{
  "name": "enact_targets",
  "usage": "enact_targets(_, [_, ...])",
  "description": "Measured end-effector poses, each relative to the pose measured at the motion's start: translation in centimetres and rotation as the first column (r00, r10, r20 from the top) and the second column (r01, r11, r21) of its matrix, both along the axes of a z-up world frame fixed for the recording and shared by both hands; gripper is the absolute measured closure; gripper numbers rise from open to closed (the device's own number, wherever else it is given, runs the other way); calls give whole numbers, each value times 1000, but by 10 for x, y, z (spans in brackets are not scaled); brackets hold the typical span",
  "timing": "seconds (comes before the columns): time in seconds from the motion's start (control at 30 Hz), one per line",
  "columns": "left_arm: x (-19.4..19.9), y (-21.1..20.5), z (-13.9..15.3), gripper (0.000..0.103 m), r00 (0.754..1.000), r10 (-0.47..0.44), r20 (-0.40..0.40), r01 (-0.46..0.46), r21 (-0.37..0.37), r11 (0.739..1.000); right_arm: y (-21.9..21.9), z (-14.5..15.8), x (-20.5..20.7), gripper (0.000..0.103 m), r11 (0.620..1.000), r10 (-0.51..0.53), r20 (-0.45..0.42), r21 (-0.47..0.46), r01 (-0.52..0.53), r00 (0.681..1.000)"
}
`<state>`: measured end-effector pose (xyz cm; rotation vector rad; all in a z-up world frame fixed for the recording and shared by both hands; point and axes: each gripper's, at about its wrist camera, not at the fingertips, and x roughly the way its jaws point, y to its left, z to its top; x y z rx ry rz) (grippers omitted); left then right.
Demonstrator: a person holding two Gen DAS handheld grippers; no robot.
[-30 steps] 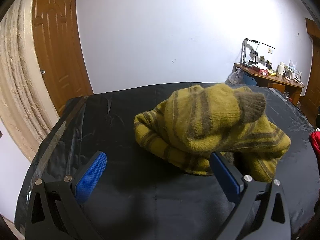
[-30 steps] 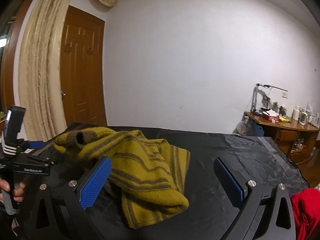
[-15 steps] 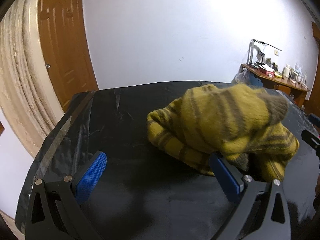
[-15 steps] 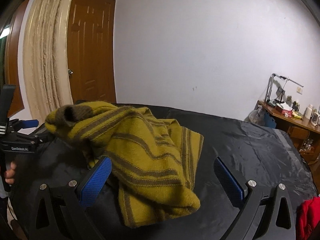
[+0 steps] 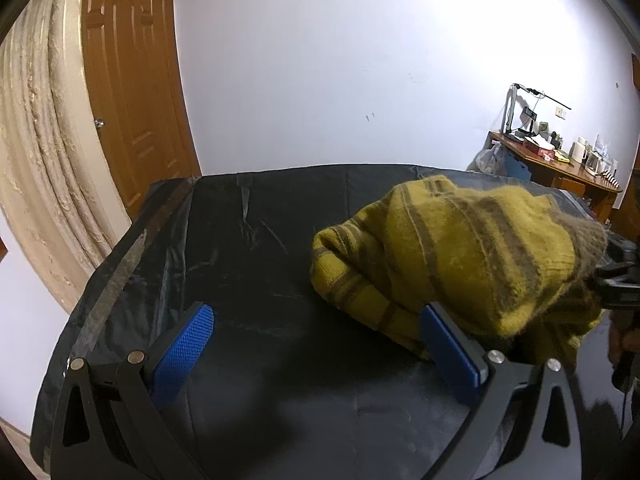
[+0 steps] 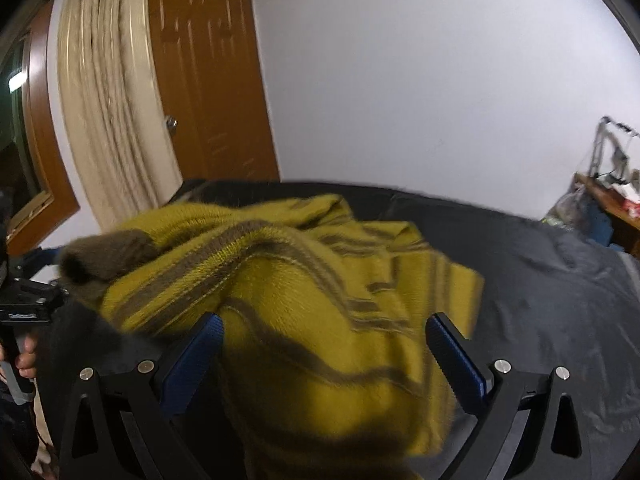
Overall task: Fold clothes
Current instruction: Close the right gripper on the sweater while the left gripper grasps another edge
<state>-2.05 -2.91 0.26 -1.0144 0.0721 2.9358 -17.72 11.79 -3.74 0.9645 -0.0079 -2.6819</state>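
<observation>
A black plastic sheet (image 5: 248,264) is covering the worktop, with tape running along its left edge. A brown wooden door (image 5: 132,92) is standing closed behind it, with a cream curtain (image 5: 36,152) hanging just to its left. A plain white wall (image 5: 340,60) is filling the background. At the far right, a wooden desk (image 5: 560,168) is carrying a lamp (image 5: 520,108) and small cluttered items, too small to identify
</observation>
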Motion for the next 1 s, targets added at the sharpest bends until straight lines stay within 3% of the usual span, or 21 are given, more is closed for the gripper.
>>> enact_targets(0.03, [0,0,1,0,1000,-1,-1,1,1,1000,-4,-4,-8,13,1000,17,22,-10,-17,1000])
enact_targets(0.2, [-5,-6,7,0,1000,-1,-1,1,14,1000,-13,-20,-27,59,994,78,89,-83,-70,993])
enact_targets(0.37, [-10,-9,16,0,1000,-8,-3,8,45,999,-13,-12,4,78,996,56,9,-73,-56,998])
enact_targets(0.5, [-22,0,30,0,1000,-28,-13,28,31,999,-30,-2,51,82,993,113,-117,26,-111,987])
enact_targets(0.67, [-39,28,44,0,996,-93,-12,93,-1,996,-66,-7,91,82,967,213,-187,185,-178,959])
enact_targets(1.0, [-76,94,37,0,967,-228,112,237,-71,969,-83,-9,95,82,962,221,-208,205,-179,953])
